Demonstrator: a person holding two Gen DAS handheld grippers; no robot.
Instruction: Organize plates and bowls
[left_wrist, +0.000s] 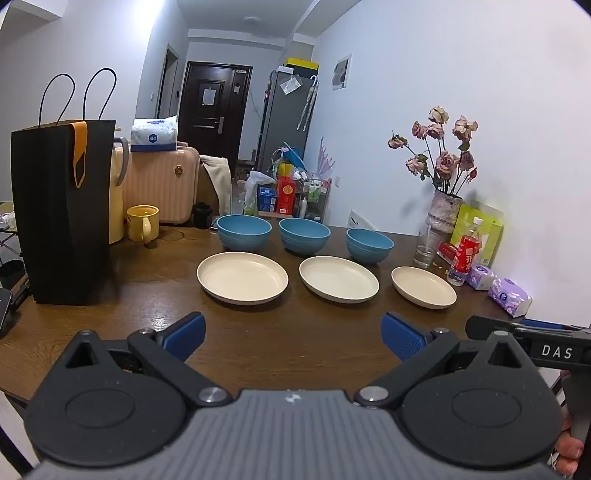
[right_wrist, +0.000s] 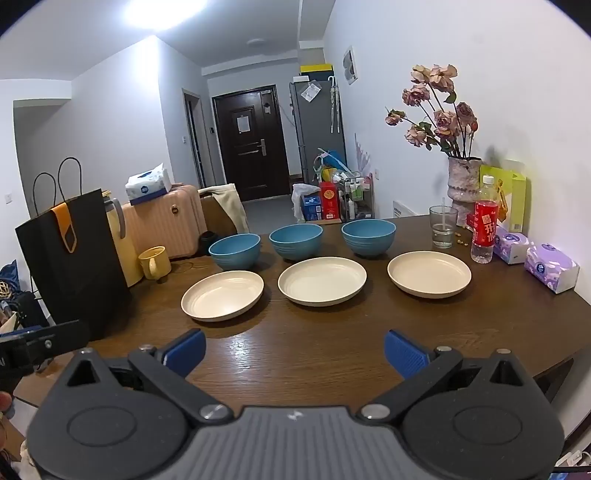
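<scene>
Both grippers hover over the near edge of a dark wooden table (right_wrist: 314, 354), the left gripper (left_wrist: 293, 339) and the right gripper (right_wrist: 295, 350) each with blue pads spread wide and nothing between them or touching them. Three cream plates (right_wrist: 322, 281) lie in a row across the middle of the table, well apart from the pads. Three blue bowls (right_wrist: 295, 240) stand in a second row just behind, one behind each plate. To the left stand a black paper bag (right_wrist: 74, 254) and one yellow mug (right_wrist: 155, 261). To the right are a vase of dried roses (right_wrist: 463, 181), one glass (right_wrist: 442, 226), one red-labelled bottle (right_wrist: 484, 225) and two purple tissue packs (right_wrist: 550, 266). Beyond lies a white-walled room with a dark door (right_wrist: 251, 144).
</scene>
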